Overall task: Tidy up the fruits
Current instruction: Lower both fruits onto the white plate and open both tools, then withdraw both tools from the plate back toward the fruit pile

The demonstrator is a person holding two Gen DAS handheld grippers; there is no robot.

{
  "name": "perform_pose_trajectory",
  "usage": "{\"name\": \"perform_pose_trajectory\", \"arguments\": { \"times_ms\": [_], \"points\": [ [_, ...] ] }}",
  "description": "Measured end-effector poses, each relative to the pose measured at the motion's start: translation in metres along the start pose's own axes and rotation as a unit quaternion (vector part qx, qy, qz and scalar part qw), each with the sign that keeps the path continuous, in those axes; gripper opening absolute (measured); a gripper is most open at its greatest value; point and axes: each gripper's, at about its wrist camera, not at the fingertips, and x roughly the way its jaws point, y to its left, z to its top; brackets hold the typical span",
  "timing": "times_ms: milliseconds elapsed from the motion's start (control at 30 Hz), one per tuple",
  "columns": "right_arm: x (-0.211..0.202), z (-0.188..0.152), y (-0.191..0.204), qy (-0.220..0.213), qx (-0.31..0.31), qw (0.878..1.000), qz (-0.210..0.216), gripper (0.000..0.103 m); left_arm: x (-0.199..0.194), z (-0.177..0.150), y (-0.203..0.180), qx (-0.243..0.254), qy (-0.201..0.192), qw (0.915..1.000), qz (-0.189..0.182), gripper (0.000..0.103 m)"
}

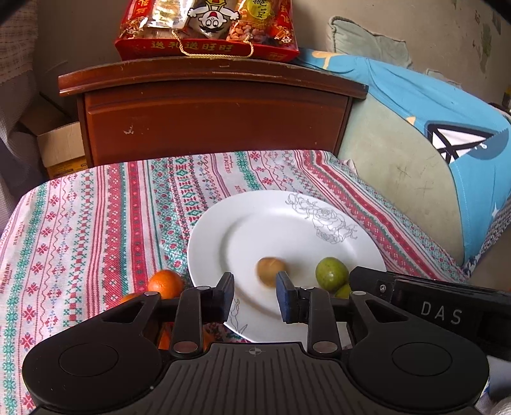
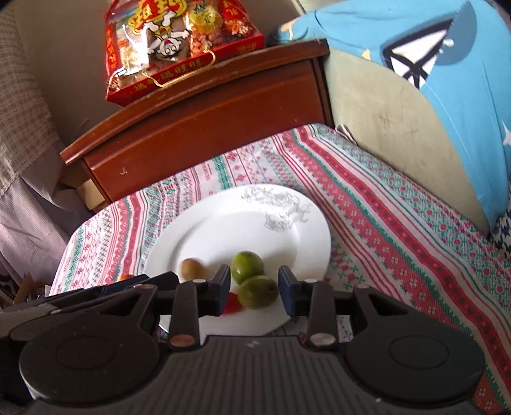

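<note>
Bedroom corner with a patterned tablecloth over a low surface, a wooden nightstand behind its far edge, a red snack gift bag on top, cut off by the frame. Blue pillow to the right, past the cloth's right edge.

Left gripper low over the near rim of the white plate, jaws apart, nothing between the pads. Just beyond the gap, on the plate's near half: a brownish fruit, blurred, kind hard to tell. Right of it a green fruit, and a second green fruit mostly hidden behind the gripper linkage. Off the plate's left rim, on the cloth near its front edge: an orange, with more orange showing under the left finger, too covered to count.

Right gripper also over the plate's near rim, jaws apart and clamped on nothing, the nearer green fruit lying in the gap, contact with either pad not clear. Something red beside that fruit, half hidden by the left pad, not identifiable. Black body of the other gripper across the lower left of that view, covering the cloth there.
</note>
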Motion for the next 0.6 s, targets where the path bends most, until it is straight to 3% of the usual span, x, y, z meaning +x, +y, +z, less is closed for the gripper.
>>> {"name": "perform_pose_trajectory", "arguments": {
  "times_ms": [33,200,333,600],
  "points": [
    [-0.001,0.001,0.002,-0.004,-0.003,1.000,0.001,0.036,-0.001,0.002,0.000,-0.001,0.001,1.0000,0.003,0.035],
    [-0.006,0.004,0.006,-0.015,-0.009,1.000,0.003,0.044,-0.007,0.008,0.000,0.002,0.008,0.9999,0.014,0.039],
    [-0.011,0.009,0.007,-0.020,-0.005,1.000,0.005,0.045,-0.014,0.010,0.000,0.010,0.016,0.9994,0.029,0.047],
    [-0.020,0.004,0.020,-0.014,-0.024,0.999,0.022,0.049,-0.035,0.008,0.009,0.018,0.029,0.9986,0.040,0.048]
  ]
}}
